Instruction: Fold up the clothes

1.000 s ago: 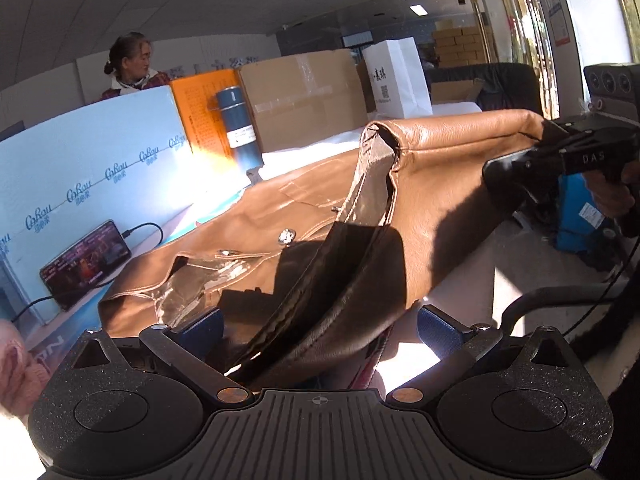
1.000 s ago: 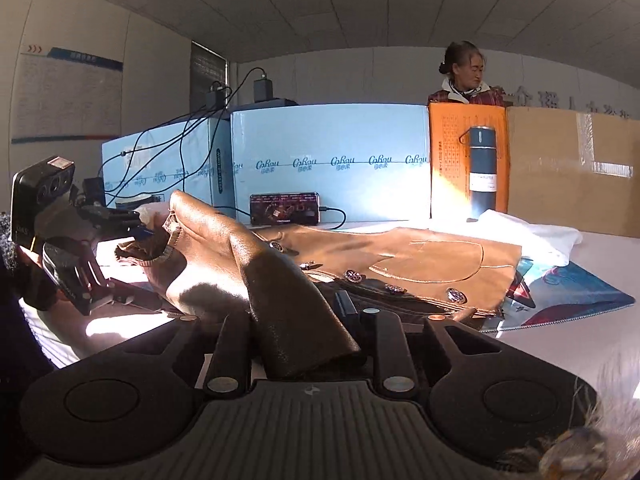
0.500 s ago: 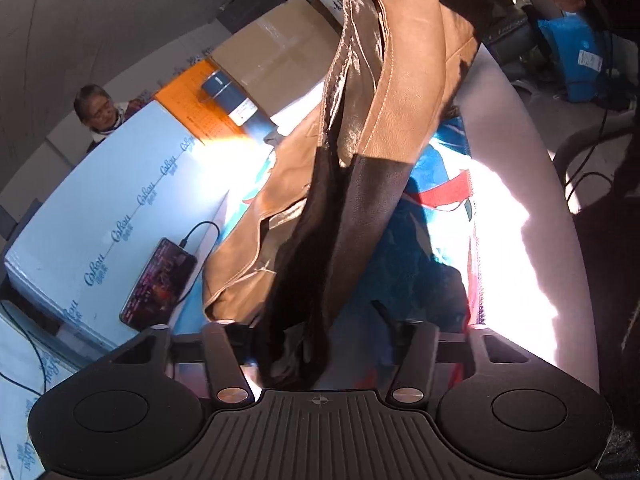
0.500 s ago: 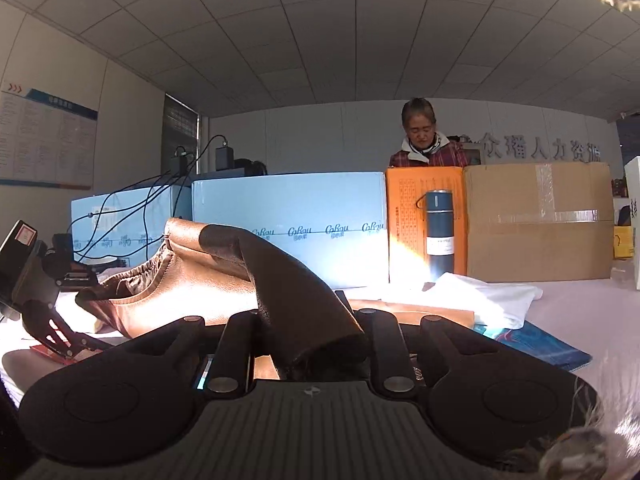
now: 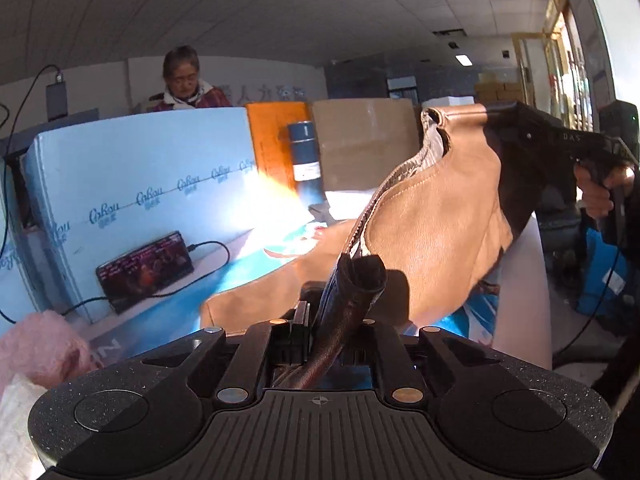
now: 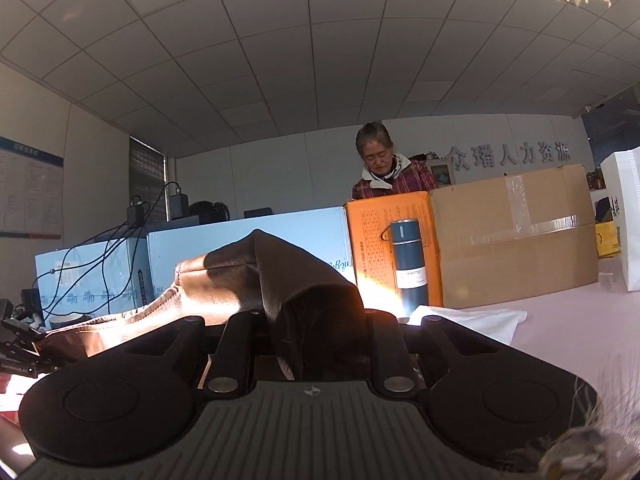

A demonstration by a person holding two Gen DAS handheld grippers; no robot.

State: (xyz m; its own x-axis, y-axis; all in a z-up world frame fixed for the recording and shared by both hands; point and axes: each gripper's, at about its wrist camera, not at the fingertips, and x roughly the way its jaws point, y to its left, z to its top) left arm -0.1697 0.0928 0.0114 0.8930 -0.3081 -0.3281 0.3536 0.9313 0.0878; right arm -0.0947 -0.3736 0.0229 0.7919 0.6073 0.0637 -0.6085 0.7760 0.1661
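Jacket (image 5: 436, 216) leather is held stretched above the table (image 6: 560, 320), pinched by 2 grippers: left gripper (image 5: 340, 320) closing on its dark hem, right gripper (image 6: 316, 332) clamped on another edge, so a fold can be formed.

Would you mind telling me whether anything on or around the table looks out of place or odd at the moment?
Nothing looks spilled or damaged. The brown leather jacket hangs bunched and twisted between the left gripper, whose jaws are closing on its dark trim, and the right gripper, so it is far from flat. A crumpled white cloth lies near the blue flask.
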